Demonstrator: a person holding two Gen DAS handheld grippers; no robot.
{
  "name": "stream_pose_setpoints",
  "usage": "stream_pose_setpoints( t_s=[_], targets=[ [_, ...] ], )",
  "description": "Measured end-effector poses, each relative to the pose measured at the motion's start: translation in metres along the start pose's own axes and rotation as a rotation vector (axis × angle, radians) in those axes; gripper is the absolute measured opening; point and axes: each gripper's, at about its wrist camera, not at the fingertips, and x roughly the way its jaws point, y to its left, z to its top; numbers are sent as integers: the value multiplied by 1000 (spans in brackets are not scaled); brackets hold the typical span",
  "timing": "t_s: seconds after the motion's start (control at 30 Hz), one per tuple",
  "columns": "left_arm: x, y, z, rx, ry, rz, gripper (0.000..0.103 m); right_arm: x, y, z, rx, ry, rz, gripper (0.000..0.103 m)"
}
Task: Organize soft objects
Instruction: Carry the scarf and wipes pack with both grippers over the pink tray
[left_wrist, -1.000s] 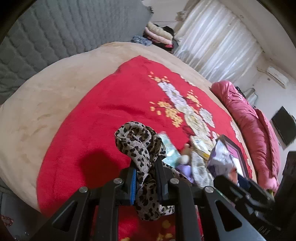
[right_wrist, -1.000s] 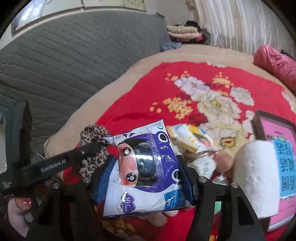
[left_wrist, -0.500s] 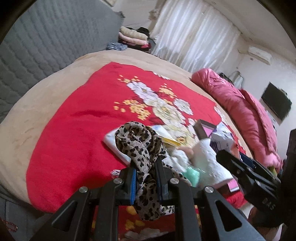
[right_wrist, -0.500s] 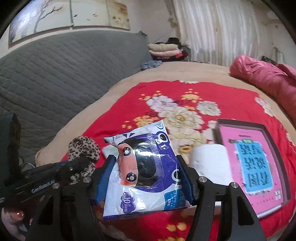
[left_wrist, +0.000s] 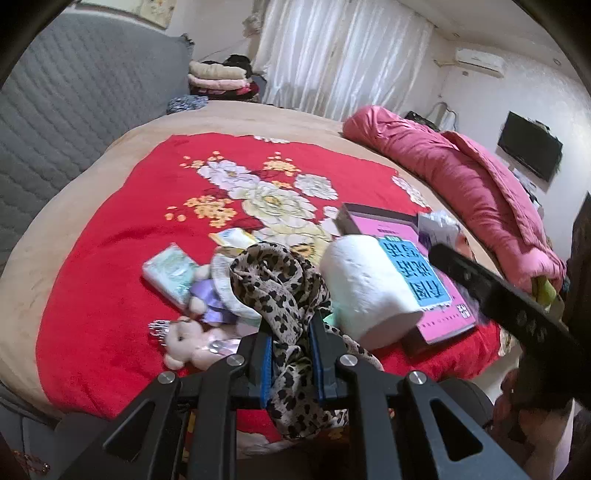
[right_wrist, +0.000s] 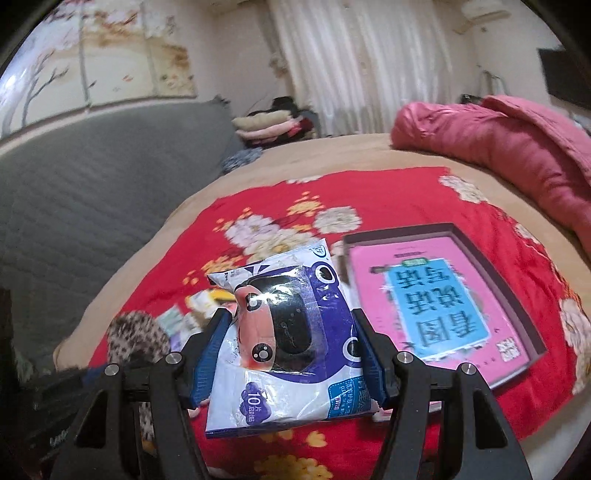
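the left tongs (left_wrist: 291, 332) are pressed together on a leopard-print scarf (left_wrist: 277, 280), which bunches up above the blue pads and trails down below them — held over the near edge of the bed (left_wrist: 74, 192). the right tongs (right_wrist: 291, 339) pinch a blue-and-white wipes pack (right_wrist: 295, 332) by its two sides, spread only as far as the pack is wide; the pack sits above the red floral blanket (right_wrist: 406, 192) (how high i cannot tell).

on the blanket, seen from the left wrist, a white toilet paper roll (left_wrist: 365, 291) lies on its side against a pink book (left_wrist: 417, 258) with a light blue label. just left of the scarf lie a small mint tissue pack (left_wrist: 170, 273), a pale plush bear (left_wrist: 184, 343) in lilac cloth and a yellow-and-white sachet (left_wrist: 232, 238), close together.

a rolled pink quilt (left_wrist: 461, 173) lies along the far right side of the bed. behind the bed stand a grey quilted headboard (left_wrist: 74, 92), folded clothes (left_wrist: 221, 75) and white curtains (left_wrist: 343, 55).
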Motion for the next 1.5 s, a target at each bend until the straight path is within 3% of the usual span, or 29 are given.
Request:
stream_pose_setpoints(
  t_s=[0.17,0.33,0.5,0.87,1.2,1.5],
  targets=[
    [1,-23,-6,44,10,-7,17,-10,-23,3,48,-45,-47,66],
    [-5,-40,-3,66,-29,-18,17,-12,-48,3,99,-62,-101,66],
    [-2,-53,7,75,-39,-27,17,-16,-59,7,53,-92,-186,66],
    [16,-90,22,119,-32,-72,17,-17,-108,4,132,-107,-286,66],
    [58,-149,42,202,4,-143,17,-16,-141,0,203,-104,-369,66],
    [116,-192,40,290,113,-158,17,-15,-161,-4,237,-99,-403,66]
  ],
)
